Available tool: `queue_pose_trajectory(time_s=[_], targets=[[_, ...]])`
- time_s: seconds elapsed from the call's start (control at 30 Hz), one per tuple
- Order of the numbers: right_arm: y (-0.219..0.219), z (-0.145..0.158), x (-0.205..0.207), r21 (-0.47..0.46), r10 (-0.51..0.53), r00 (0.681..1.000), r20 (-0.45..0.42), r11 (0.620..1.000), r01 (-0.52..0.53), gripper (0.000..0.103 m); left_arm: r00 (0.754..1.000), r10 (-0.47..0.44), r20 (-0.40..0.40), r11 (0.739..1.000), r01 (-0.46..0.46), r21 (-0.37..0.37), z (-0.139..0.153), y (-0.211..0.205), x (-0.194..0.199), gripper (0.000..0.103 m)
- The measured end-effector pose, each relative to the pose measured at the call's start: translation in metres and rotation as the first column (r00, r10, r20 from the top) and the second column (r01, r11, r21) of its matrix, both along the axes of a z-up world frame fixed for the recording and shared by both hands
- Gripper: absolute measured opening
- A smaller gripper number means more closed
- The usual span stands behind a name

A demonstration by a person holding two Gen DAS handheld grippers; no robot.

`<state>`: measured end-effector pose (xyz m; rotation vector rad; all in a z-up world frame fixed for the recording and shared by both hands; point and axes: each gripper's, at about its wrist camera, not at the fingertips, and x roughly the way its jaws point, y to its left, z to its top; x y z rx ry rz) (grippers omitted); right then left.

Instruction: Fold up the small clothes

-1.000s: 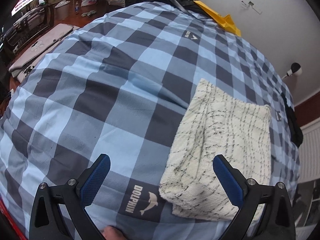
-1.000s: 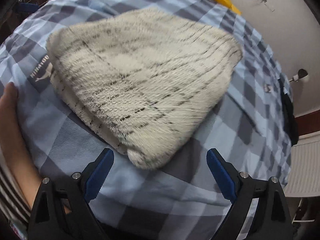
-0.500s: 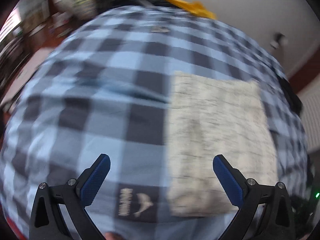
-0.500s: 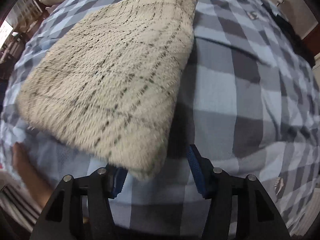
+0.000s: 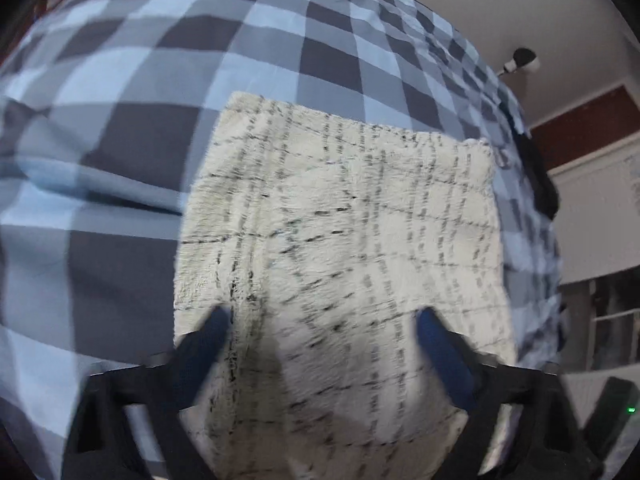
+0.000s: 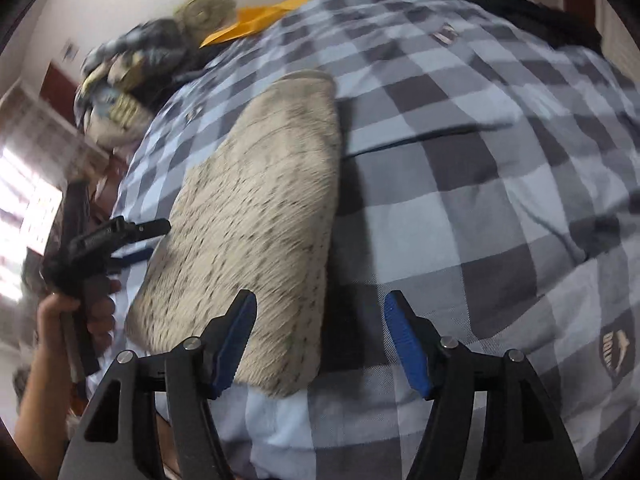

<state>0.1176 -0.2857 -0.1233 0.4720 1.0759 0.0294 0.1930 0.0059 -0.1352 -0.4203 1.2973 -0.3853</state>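
A folded cream fleece garment (image 5: 344, 240) with thin black check lines lies on a blue and grey checked bed cover (image 5: 120, 152). My left gripper (image 5: 324, 320) is open, its blue fingertips (image 5: 216, 324) over the garment's near part. In the right wrist view the same garment (image 6: 264, 216) lies left of centre. My right gripper (image 6: 320, 320) is open over the garment's near right edge, the left pad above the cloth and the right pad above the cover. The left gripper (image 6: 120, 240) shows at the garment's left edge, held by a hand.
A yellow-orange object (image 6: 256, 20) and a pile of bags (image 6: 132, 64) sit at the bed's far end. A dark item (image 5: 540, 176) lies at the bed's right edge by the white wall. A dolphin logo patch (image 6: 616, 348) marks the cover.
My left gripper has moved right and forward onto the garment's near part. My right gripper has swung to the garment's right side and opened wider.
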Motion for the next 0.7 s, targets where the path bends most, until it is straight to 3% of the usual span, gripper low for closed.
queue_pose_trajectory(time_s=[0.07, 0.13, 0.27, 0.4, 0.5, 0.63, 0.7], targets=[[-0.003, 0.000, -0.003, 0.031, -0.026, 1.000, 0.003, 0.999, 0.026, 0.063, 0.999, -0.034, 0.012, 0.999, 0.034, 0.017, 0.006, -0.004, 0.001, 0.023], [-0.002, 0.003, 0.000, 0.029, -0.040, 0.999, 0.020, 0.999, 0.039, 0.063, 0.998, -0.051, 0.034, 0.998, 0.050, 0.042, 0.016, -0.004, 0.002, 0.013], [0.001, 0.010, -0.003, -0.006, -0.023, 0.998, 0.067, 1.000, 0.023, 0.063, 0.996, 0.019, 0.087, 0.998, -0.014, -0.061, 0.043, 0.015, 0.005, 0.010], [0.006, 0.011, -0.002, -0.032, 0.004, 0.996, 0.086, 0.999, -0.002, 0.063, 0.986, 0.086, 0.142, 0.994, -0.075, -0.079, 0.061, 0.034, 0.009, 0.010], [0.010, 0.010, -0.003, -0.079, 0.016, 0.997, 0.081, 0.997, -0.009, 0.063, 0.988, 0.100, 0.119, 0.995, -0.101, 0.003, 0.042, 0.040, 0.008, 0.010], [0.009, 0.000, 0.002, -0.060, 0.034, 0.999, 0.031, 0.998, -0.032, 0.063, 0.996, 0.089, -0.001, 0.996, -0.089, -0.031, 0.023, 0.043, 0.005, 0.014], [0.007, -0.004, 0.003, -0.026, 0.041, 0.999, 0.012, 0.999, -0.041, 0.063, 0.996, 0.084, 0.010, 0.996, -0.084, -0.012, 0.035, 0.045, -0.002, 0.018]])
